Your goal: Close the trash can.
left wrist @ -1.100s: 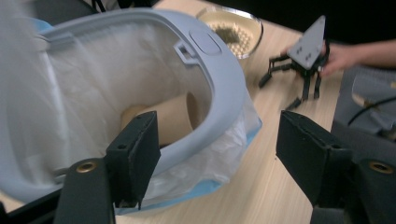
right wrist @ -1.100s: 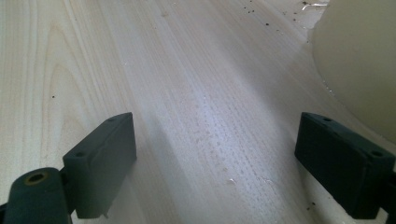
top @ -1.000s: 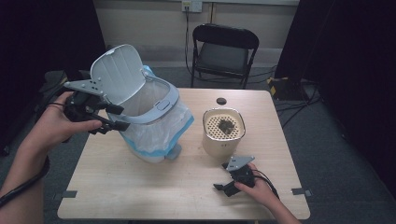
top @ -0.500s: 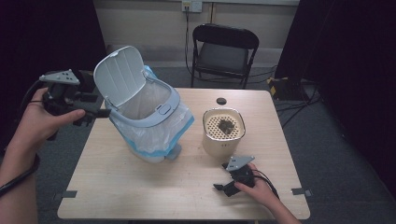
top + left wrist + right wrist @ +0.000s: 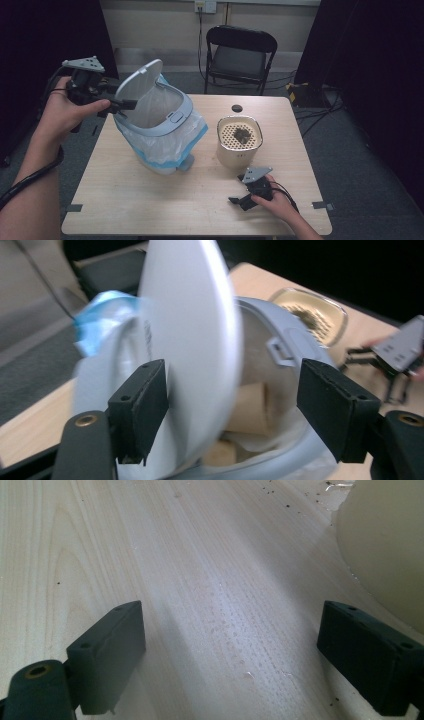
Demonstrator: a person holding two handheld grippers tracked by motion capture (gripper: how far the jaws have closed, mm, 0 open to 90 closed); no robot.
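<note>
Pale wood table point(image 5: 150, 200): L tongs point(image 5: 230, 410) closing round smooth bin lid point(image 5: 195, 340), R tongs point(image 5: 230, 665) apart.

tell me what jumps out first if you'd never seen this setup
The white bin with its blue-edged bag tilts at the table's left, lid raised, and the left claw sits at that lid, which stands between its open jaws. To the right stands a cream container with a perforated top and dark scraps on it; the right claw rests open near the front edge.

Black left gripper point(image 5: 117, 104), grey three-cornered plate, black cable, bare forearms
</note>
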